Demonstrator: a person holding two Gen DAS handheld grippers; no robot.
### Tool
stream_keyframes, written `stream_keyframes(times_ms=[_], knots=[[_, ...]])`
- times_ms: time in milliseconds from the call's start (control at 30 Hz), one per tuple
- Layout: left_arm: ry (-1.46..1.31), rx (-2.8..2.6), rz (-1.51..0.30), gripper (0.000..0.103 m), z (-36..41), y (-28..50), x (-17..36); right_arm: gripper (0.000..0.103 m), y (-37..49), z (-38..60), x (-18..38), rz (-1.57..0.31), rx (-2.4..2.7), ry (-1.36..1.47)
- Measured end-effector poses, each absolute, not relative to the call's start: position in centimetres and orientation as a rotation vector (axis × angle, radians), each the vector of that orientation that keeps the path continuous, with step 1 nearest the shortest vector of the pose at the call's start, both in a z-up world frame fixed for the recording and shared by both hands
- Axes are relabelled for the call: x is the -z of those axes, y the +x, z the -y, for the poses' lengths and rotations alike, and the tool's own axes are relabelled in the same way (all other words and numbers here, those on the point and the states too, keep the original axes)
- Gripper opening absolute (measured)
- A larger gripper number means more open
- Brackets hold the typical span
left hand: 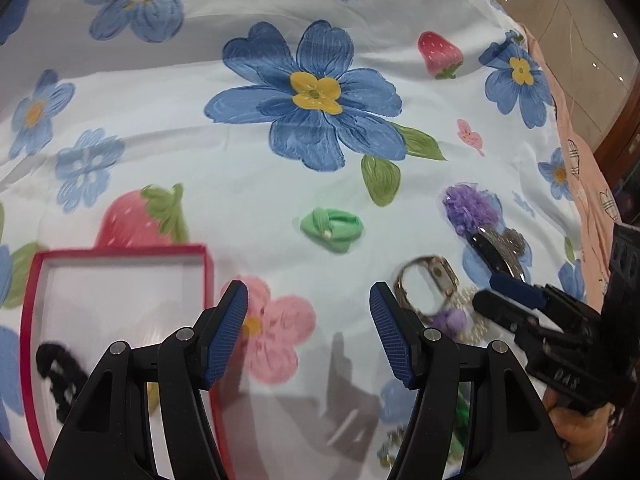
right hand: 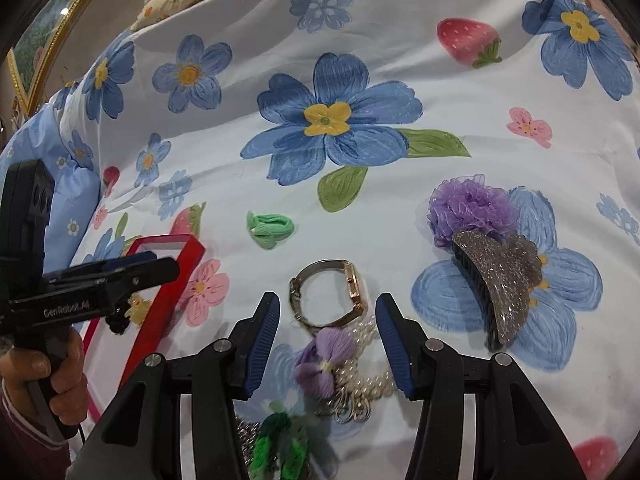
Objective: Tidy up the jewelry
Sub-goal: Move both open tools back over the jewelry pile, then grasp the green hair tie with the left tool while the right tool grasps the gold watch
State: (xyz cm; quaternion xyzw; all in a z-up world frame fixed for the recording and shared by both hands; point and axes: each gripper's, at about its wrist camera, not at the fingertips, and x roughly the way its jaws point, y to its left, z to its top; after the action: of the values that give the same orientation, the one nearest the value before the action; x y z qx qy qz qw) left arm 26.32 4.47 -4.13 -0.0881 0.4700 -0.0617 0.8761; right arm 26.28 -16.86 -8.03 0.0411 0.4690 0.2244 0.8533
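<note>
Jaws spread on right gripper (right hand: 326, 330), poised over purple bow (right hand: 322, 362) and pearl strand (right hand: 370, 380), just short of watch (right hand: 330, 294). Left gripper (left hand: 308, 330) likewise parted, empty, beside red box (left hand: 120, 256) holding black scrunchie (left hand: 60, 372).

We see a white bedsheet (right hand: 248, 184) printed with blue flowers with yellow centres, pink blossoms, green leaves and red strawberries. On it lie a red-rimmed box (left hand: 120, 252) with a white inside, a mint-green hair tie (right hand: 270, 228), a lilac ruffled scrunchie (right hand: 472, 208) and a glittery grey claw clip (right hand: 500, 284). Both grippers (right hand: 326, 340) are black with blue pads (right hand: 264, 344), and the watch (right hand: 328, 298) is rose gold with a silver band.
</note>
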Motion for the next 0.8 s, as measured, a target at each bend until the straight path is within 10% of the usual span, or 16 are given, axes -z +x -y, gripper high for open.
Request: stream_keyframes(times_ms=[400,800], knots=[[-0.17,0.133,-1.015,0.061,-2.9,33.5,6.8,0.036,28.7,16.5,11.1,-1.048,-0.467,0.063],[-0.113,0.196,-1.058,0.012,-1.9,33.2,8.4,0.012,28.9,16.2,11.8,-1.056,-0.466,0.042]])
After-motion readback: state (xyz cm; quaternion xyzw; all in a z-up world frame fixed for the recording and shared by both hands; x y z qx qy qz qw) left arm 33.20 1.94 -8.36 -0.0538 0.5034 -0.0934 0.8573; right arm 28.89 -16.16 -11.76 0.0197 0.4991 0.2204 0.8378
